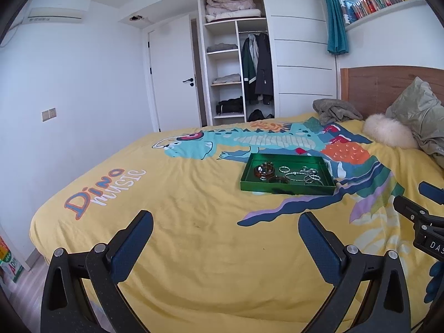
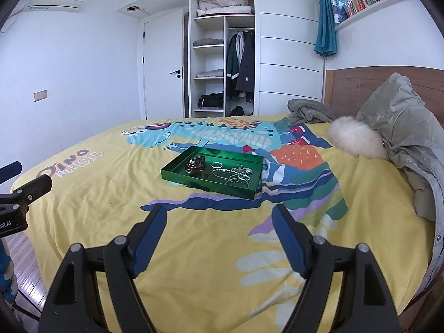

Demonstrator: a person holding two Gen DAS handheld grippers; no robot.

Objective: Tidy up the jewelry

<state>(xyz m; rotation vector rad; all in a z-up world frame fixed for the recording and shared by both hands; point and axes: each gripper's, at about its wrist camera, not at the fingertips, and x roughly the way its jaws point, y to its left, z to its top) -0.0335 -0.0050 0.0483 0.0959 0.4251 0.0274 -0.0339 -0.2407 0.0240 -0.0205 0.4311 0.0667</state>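
Both the left gripper (image 1: 226, 219) and right gripper (image 2: 219, 213) hang agape and empty near the bed's (image 2: 194, 249) foot edge; jewelry (image 2: 233, 173) sits gathered in the green tray (image 2: 208, 188) mid-bed, probably so nothing rolls off.

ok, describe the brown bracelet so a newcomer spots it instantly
On the yellow dinosaur-print bedspread sits a shallow green rectangular tray. At its end nearest the door lies the chunky brown beaded bracelet, dark and thick, unlike the thin silver rings and chains beside it.

The bed (image 2: 194, 249) has a yellow dinosaur cover; on it lie a green tray (image 2: 177, 172), a grey blanket (image 2: 308, 112) and a padded jacket (image 2: 410, 144).
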